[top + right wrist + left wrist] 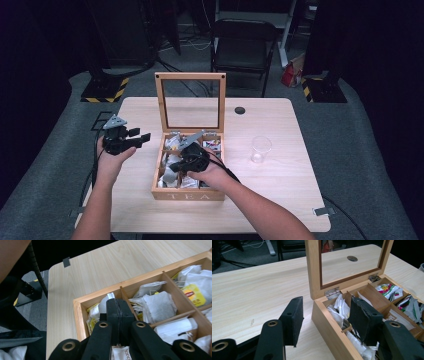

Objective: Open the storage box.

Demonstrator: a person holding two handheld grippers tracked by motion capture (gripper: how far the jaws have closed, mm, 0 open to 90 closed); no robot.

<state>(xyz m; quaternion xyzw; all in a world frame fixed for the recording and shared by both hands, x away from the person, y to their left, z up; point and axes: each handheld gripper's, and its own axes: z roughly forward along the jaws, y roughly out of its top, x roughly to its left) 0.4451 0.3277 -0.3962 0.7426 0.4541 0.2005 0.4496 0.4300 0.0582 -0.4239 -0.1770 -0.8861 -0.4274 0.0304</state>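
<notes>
The light wooden table (280, 165) carries, at centre frame, the open wooden tea box with a glass-paned lid (170, 194), and a clear plastic cup (261, 149) to its right. The right gripper (117, 312) dips into the box's near-left compartment, jaws clenched together over the white tea bags (100, 308); whether a bag or tag is pinched I cannot tell. The left gripper (324, 320) hangs released, one jaw over the box's left wall. Picking seems underway; next comes a straight lift, probably toward the cup.

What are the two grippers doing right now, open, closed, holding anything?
Left gripper: open, empty, beside the tea box.
Right gripper: jaws closed over the tea bags in the box; whether one is pinched cannot be told.
</notes>
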